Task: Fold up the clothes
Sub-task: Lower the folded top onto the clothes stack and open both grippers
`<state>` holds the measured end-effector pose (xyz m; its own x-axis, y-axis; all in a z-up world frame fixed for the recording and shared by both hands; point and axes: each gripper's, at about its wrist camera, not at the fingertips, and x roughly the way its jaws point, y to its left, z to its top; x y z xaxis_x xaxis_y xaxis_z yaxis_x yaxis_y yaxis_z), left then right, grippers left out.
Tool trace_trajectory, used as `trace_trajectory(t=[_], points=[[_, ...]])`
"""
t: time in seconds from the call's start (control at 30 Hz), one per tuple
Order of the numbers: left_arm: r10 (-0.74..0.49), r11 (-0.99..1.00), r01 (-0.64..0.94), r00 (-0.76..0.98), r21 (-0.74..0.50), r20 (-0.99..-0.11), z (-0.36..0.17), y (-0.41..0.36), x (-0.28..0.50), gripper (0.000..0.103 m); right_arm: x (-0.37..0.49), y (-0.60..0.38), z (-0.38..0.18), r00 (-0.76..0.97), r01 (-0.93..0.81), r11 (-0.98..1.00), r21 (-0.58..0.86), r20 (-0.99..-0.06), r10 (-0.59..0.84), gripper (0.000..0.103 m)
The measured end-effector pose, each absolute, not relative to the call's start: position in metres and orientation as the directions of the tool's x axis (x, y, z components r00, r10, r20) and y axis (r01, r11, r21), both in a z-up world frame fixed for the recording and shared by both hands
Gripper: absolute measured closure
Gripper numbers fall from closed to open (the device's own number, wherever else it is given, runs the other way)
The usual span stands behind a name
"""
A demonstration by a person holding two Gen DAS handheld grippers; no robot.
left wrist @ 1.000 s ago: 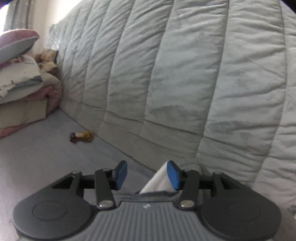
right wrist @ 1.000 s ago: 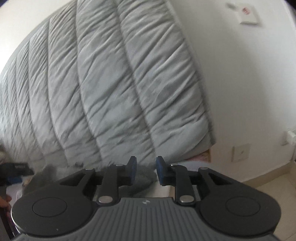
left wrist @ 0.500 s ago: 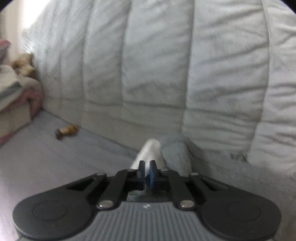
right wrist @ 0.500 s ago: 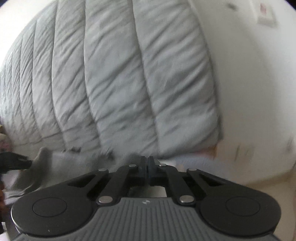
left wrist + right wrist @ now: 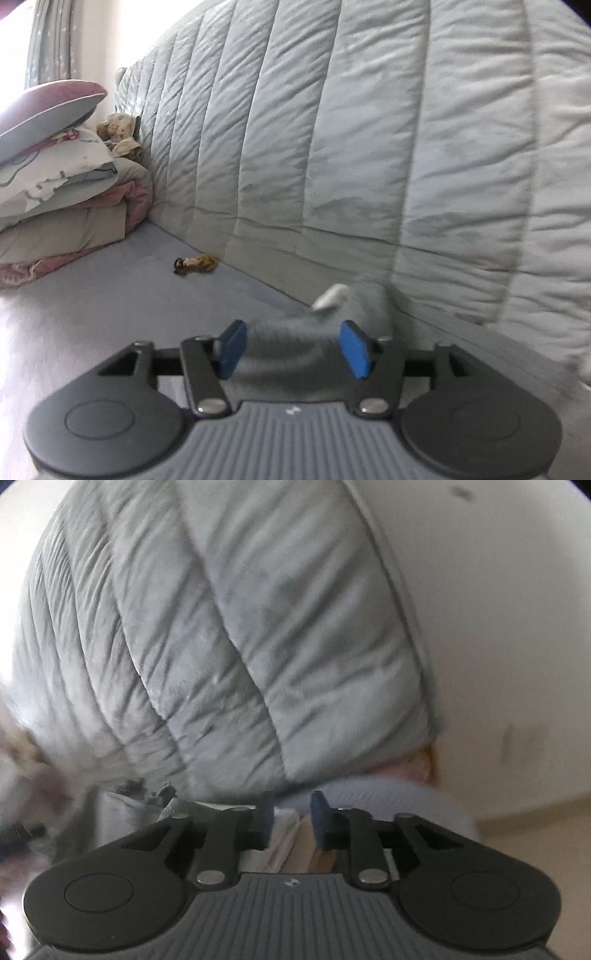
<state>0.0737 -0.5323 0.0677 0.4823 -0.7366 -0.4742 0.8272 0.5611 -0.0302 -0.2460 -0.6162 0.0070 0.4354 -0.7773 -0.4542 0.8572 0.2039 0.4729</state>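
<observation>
The left gripper (image 5: 291,345) stands wide: its blue pads (image 5: 352,349) were pinched shut on cloth half a second ago and have just been opening, so the soft grey garment (image 5: 299,343) with its white inner flap (image 5: 330,297) now lies loose between them, not pressed. The right gripper (image 5: 291,821) has also just been opening, from fully shut to a narrow gap; pale folded cloth shows behind that gap, but blur hides whether the pads touch it. I read this as both ends being let go after a fold was carried over, so that fold looks laid down and the next one needs a fresh grip.

The garment rests on the grey-blue bed surface (image 5: 110,295), just beside the foot of the pale grey quilted headboard (image 5: 332,147), which blocks any push forward. In the right wrist view the headboard's right edge meets a plain white wall (image 5: 498,627), and the bed's rounded corner (image 5: 388,790) drops to the floor there, so little room lies that way. To the left the bed is open up to a small brown crumpled item (image 5: 195,263) near the headboard, and further off a stack of folded bedding topped by a mauve pillow (image 5: 48,110).
</observation>
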Motion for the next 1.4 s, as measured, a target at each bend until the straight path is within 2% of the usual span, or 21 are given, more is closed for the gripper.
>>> trace_trajectory(t=[0.13, 0.3, 0.43, 0.6, 0.7, 0.73, 0.77, 0.8, 0.83, 0.87, 0.9, 1.03, 1.13, 1.23, 1.3, 1.4], points=[[-0.797, 0.491, 0.864, 0.395, -0.111, -0.456, 0.077, -0.489, 0.038, 0.038, -0.276, -0.632, -0.001, 0.592, 0.740, 0.261, 0.620, -0.416, -0.690, 0.074], [-0.841, 0.422, 0.869, 0.269, -0.258, -0.470, 0.076, -0.443, -0.004, 0.038, -0.282, -0.630, 0.008, 0.676, 0.700, 0.385, 0.602, -0.386, -0.627, 0.074], [-0.854, 0.385, 0.819, 0.142, -0.426, -0.500, 0.061, -0.423, -0.028, 0.038, -0.279, -0.634, 0.015, 0.722, 0.675, 0.478, 0.562, -0.370, -0.585, 0.074], [-0.824, 0.450, 0.713, 0.099, -0.538, -0.558, 0.035, -0.418, -0.051, 0.040, -0.252, -0.646, 0.011, 0.752, 0.659, 0.558, 0.504, -0.442, -0.489, 0.074], [-0.806, 0.496, 0.623, 0.072, -0.605, -0.587, 0.021, -0.414, -0.061, 0.050, -0.242, -0.644, 0.010, 0.743, 0.667, 0.587, 0.459, -0.469, -0.478, 0.074], [-0.811, 0.498, 0.604, 0.069, -0.622, -0.581, 0.019, -0.412, -0.064, 0.057, -0.241, -0.642, 0.012, 0.738, 0.671, 0.594, 0.444, -0.473, -0.481, 0.076], [-0.819, 0.495, 0.589, 0.070, -0.640, -0.569, 0.019, -0.410, -0.067, 0.069, -0.239, -0.641, 0.014, 0.741, 0.667, 0.603, 0.438, -0.473, -0.476, 0.079], [-0.827, 0.491, 0.573, 0.070, -0.656, -0.557, 0.019, -0.408, -0.070, 0.074, -0.238, -0.640, 0.017, 0.745, 0.662, 0.612, 0.432, -0.472, -0.472, 0.090], [-0.831, 0.493, 0.564, 0.078, -0.663, -0.551, 0.021, -0.407, -0.073, 0.081, -0.237, -0.638, 0.020, 0.755, 0.648, 0.631, 0.427, -0.469, -0.459, 0.094], [-0.831, 0.499, 0.560, 0.092, -0.661, -0.549, 0.024, -0.406, -0.076, 0.092, -0.235, -0.637, 0.023, 0.750, 0.652, 0.639, 0.408, -0.472, -0.463, 0.095], [-0.832, 0.504, 0.554, 0.103, -0.663, -0.546, 0.027, -0.405, -0.078, 0.096, -0.233, -0.636, 0.025, 0.744, 0.656, 0.647, 0.388, -0.476, -0.469, 0.095], [-0.842, 0.509, 0.508, 0.126, -0.695, -0.525, 0.040, -0.397, -0.080, 0.098, -0.239, -0.643, 0.044, 0.728, 0.676, 0.642, 0.362, -0.466, -0.503, 0.096], [-0.871, 0.477, 0.447, 0.122, -0.757, -0.477, 0.048, -0.388, -0.080, 0.098, -0.248, -0.645, 0.064, 0.736, 0.670, 0.648, 0.363, -0.436, -0.518, 0.096], [-0.890, 0.447, 0.385, 0.106, -0.807, -0.443, 0.051, -0.385, -0.084, 0.099, -0.250, -0.647, 0.080, 0.716, 0.688, 0.652, 0.319, -0.444, -0.539, 0.096], [-0.892, 0.445, 0.359, 0.094, -0.820, -0.443, 0.046, -0.387, -0.088, 0.099, -0.249, -0.646, 0.082, 0.697, 0.702, 0.655, 0.280, -0.457, -0.553, 0.096], [-0.868, 0.483, 0.359, 0.078, -0.799, -0.490, 0.028, -0.393, -0.095, 0.099, -0.243, -0.648, 0.068, 0.650, 0.732, 0.644, 0.220, -0.507, -0.566, 0.096]])
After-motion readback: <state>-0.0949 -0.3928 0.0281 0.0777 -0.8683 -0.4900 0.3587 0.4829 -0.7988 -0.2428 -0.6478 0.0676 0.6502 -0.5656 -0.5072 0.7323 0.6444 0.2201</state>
